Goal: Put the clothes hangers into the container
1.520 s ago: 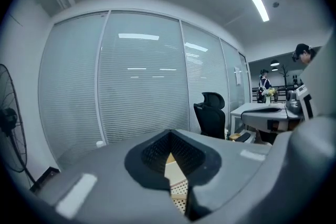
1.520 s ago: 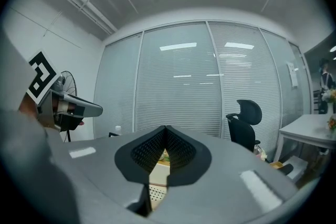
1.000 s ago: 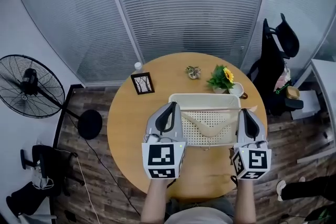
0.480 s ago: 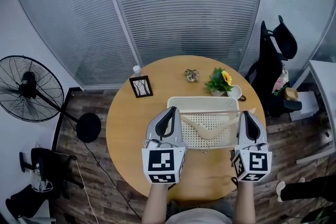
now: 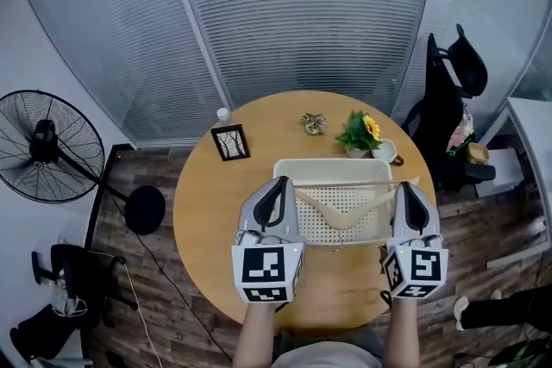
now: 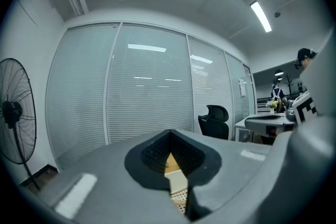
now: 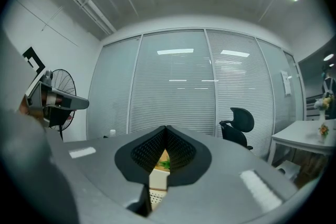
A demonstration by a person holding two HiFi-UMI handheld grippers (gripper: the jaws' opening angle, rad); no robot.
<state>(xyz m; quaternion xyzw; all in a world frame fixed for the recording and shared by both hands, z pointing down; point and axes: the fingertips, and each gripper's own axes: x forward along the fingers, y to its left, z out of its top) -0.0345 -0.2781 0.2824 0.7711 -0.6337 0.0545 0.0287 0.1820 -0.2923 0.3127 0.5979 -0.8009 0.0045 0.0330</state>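
Note:
A white perforated basket (image 5: 286, 166) stands on the round wooden table (image 5: 207, 202). Inside it lies a pale wooden clothes hanger (image 5: 341, 218), its arms spread in a shallow V, and a thin wooden bar (image 5: 345, 182) runs across the basket with its end past the right rim. My left gripper (image 5: 278, 188) hovers at the basket's near left corner, jaws together and empty. My right gripper (image 5: 405, 190) hangs over the near right corner, also shut and empty. Through the left gripper (image 6: 169, 134) and the right gripper (image 7: 166, 128), only slivers of basket and table show.
Behind the basket stand a sunflower pot (image 5: 363, 132), a cup (image 5: 385, 151), a small plant (image 5: 314, 123), a picture frame (image 5: 231, 141) and a small bottle (image 5: 223, 113). A floor fan (image 5: 47, 146) is at left, a black office chair (image 5: 448, 99) at right.
Only the head view has shifted slightly. Both grippers, the basket and the hanger hold their places.

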